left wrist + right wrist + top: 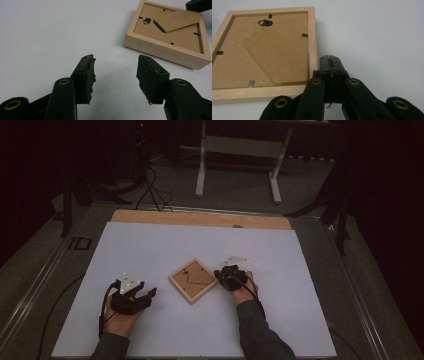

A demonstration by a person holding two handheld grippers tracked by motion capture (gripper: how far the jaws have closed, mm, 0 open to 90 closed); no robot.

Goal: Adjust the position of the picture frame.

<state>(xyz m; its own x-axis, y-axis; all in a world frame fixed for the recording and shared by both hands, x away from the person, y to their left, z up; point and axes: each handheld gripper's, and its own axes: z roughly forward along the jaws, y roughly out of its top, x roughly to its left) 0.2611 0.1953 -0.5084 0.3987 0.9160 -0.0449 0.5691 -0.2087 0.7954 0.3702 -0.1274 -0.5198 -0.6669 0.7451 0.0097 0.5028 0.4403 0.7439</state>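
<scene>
Left gripper point(150, 294): jaws apart, holding nothing. Right gripper point(329, 58): jaws pressed together, empty, tips beside the picture frame point(193, 280), which lies back-up at mid-sheet. Surface: white sheet point(150, 245) over wooden tabletop point(200, 218). Room: dark; white stand point(240, 145) behind. No legible writing.

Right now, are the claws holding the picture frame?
No. The left gripper is open and empty; the right gripper is shut on nothing, beside the picture frame's edge.

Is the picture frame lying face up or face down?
Face down: the picture frame shows its brown backing board, hanger and clips.
</scene>
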